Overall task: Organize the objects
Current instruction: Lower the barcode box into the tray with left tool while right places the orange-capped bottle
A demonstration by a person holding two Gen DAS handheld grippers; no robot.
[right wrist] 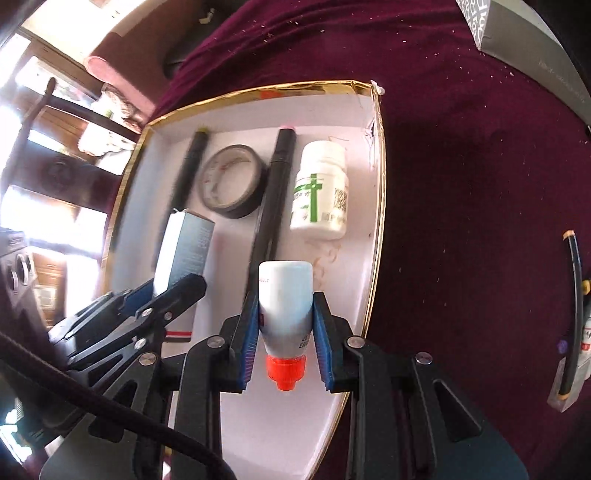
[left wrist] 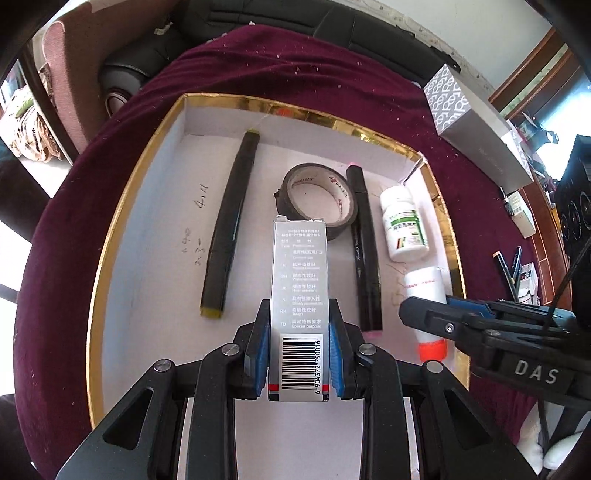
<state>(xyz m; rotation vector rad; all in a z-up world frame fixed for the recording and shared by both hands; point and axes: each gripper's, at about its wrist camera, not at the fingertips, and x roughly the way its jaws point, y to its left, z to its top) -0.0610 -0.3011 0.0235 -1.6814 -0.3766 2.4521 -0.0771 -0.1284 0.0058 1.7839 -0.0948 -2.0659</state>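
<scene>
A gold-rimmed white tray (left wrist: 147,155) (right wrist: 373,206) lies on the maroon cloth. In it lie two black markers (left wrist: 231,225) (left wrist: 365,251), a black tape roll (left wrist: 317,195) (right wrist: 232,181) and a white pill bottle (left wrist: 404,221) (right wrist: 321,192). My left gripper (left wrist: 298,343) is shut on a silver barcode box (left wrist: 299,291) (right wrist: 184,251) held over the tray. My right gripper (right wrist: 284,339) is shut on a white glue bottle with an orange cap (right wrist: 284,306) (left wrist: 424,291), over the tray's right side, just below the pill bottle.
A grey patterned box (left wrist: 476,122) (right wrist: 532,48) lies on the cloth beyond the tray at the right. Pens and small items (left wrist: 513,269) (right wrist: 572,317) sit at the far right. A black sofa (left wrist: 258,22) stands behind the table.
</scene>
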